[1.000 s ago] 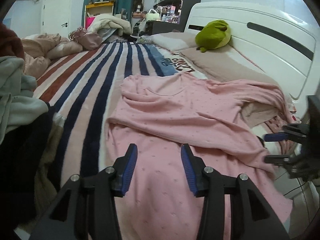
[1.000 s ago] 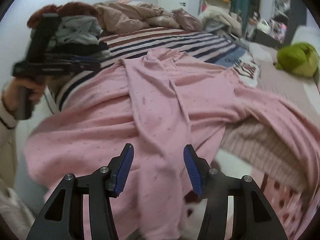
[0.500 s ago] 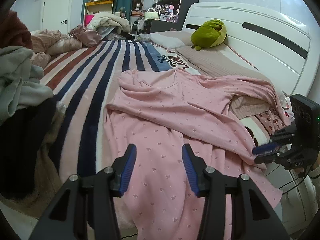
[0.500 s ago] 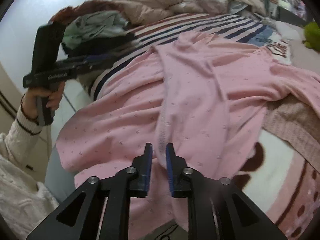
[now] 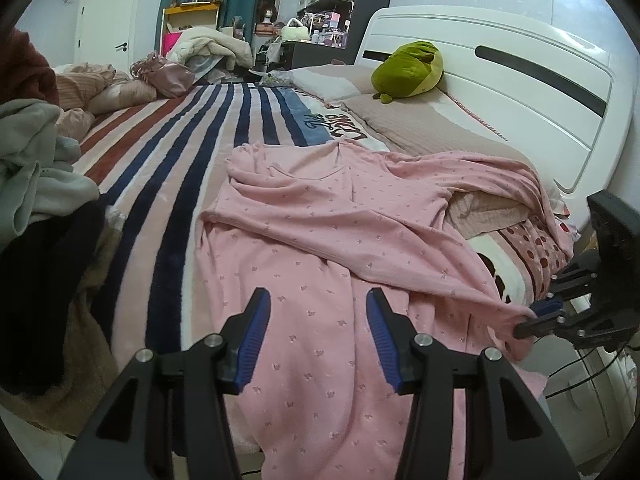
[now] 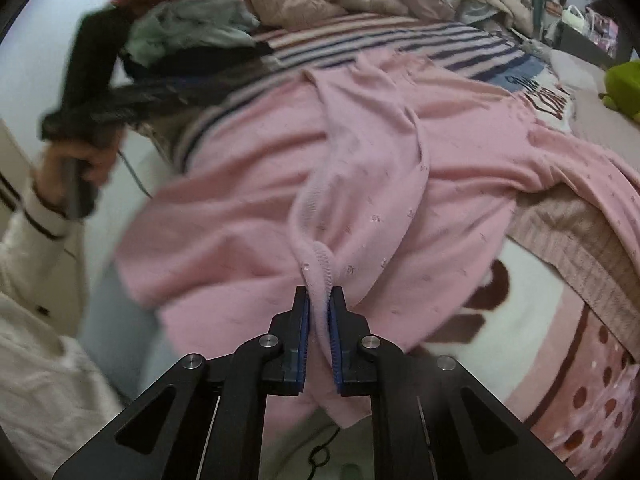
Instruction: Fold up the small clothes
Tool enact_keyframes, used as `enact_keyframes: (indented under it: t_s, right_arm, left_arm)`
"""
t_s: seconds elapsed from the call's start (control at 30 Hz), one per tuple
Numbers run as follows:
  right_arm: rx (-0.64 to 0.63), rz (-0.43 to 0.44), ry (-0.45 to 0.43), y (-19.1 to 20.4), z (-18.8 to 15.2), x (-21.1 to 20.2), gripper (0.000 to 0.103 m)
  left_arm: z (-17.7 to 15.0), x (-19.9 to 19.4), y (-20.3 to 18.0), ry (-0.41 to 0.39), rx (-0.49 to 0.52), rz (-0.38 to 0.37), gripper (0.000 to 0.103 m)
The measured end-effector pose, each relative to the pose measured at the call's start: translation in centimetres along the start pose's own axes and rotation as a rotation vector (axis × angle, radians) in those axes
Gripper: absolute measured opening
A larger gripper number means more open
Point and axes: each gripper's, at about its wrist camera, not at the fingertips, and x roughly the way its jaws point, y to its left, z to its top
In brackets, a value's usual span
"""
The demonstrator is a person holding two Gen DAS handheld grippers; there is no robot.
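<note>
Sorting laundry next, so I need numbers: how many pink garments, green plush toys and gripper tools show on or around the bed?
Pink garment: 1
Green plush toy: 1
Gripper tools: 2, left tool and right tool
Total: 4

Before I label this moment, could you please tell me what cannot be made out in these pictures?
- Pink dotted knit garment: hem cut off by the left wrist view's bottom edge.
- Left hand-held gripper: motion-blurred in the right wrist view.
- Pile of grey and dark clothes: cropped at the left edge.
</note>
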Motion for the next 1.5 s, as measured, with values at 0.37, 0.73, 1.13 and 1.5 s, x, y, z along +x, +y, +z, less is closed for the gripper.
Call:
enact_keyframes:
  t_s: [0.37,0.73,1.13,1.5]
  right_arm:
    - [0.093,0.258,0.092,3.7,0.6,2.3,0.04]
    - [0.27,0.065,0.046,-2.7,-0.2,0.8,0.04]
    - [0.24,0.171,-0.007,1.5,-2.6,-0.5,0.003]
    - [0.338,0.133,-0.119,-1.2,-2.0,-2.6,0.041]
  left_arm:
    - [-1.1,-0.9,0.2,0.003,-0.019,-0.026,0.048]
    - [-2.2,-0.1,-0.7,0.042,-0.012,-0.077,0.049]
    - [-2.5,0.0,-1.2,0.059,-0.015,-0.087,0.049]
    - [-2.2,-1.0,-1.9,0.046,0.0,-0.09,0.054]
